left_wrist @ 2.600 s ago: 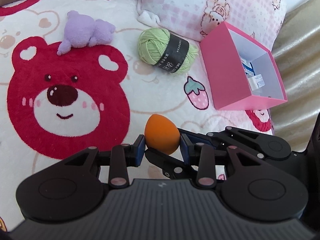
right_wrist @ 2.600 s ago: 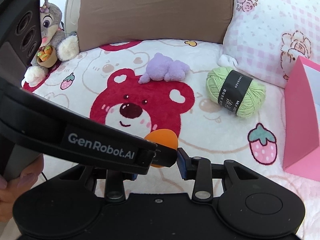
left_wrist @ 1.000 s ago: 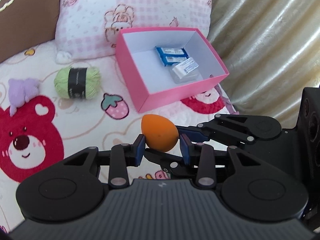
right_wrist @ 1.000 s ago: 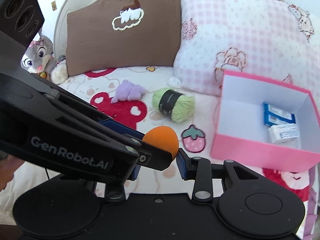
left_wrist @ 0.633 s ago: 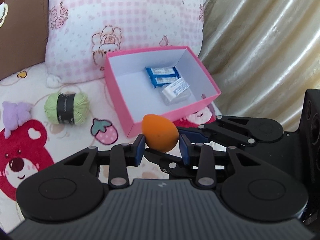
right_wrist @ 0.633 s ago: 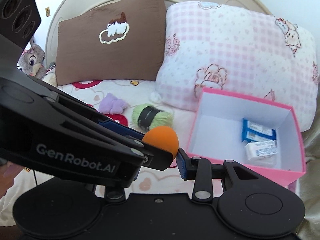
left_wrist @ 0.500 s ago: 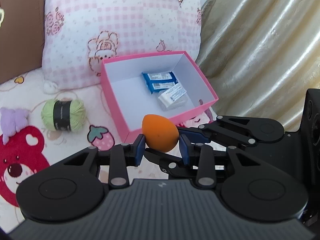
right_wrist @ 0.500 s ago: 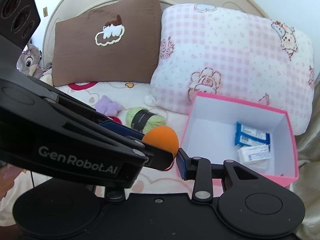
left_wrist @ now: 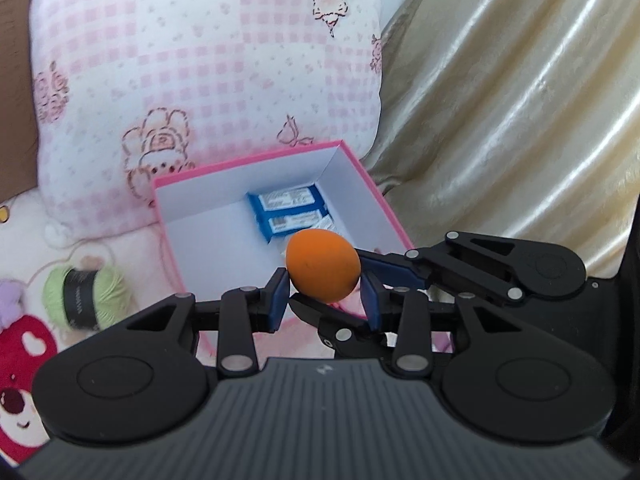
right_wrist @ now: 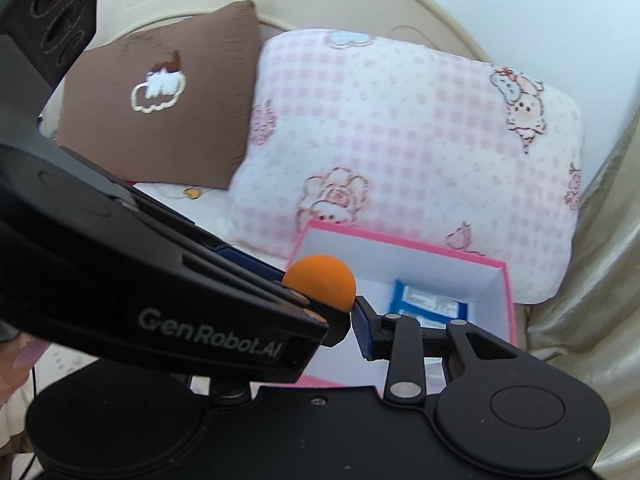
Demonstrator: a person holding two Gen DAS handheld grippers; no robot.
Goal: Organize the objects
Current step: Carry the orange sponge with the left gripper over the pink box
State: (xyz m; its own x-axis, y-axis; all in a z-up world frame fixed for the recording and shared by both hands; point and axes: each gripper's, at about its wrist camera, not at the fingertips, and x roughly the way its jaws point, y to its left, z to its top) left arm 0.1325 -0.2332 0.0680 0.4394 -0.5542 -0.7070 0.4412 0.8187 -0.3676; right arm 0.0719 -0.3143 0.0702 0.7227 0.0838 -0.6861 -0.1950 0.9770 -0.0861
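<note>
Carry step, this one. I had the left gripper (left_wrist: 324, 300) closed to a narrow gap on the orange sponge (left_wrist: 322, 266), pads against its sides. The right gripper (right_wrist: 320, 320) was pinched on the same sponge, nearly as tight as it goes. The sponge hung over the near edge of the pink box (left_wrist: 224, 168), blue packets (left_wrist: 288, 200) lying inside it. Next, I judged: ease further over the box, lower, let go. Readable writing: "GenRobot.AI" (right_wrist: 212, 338) along the left gripper; packet print too blurred.

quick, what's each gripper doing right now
left gripper: shut on the orange makeup sponge
right gripper: shut on the same orange makeup sponge
</note>
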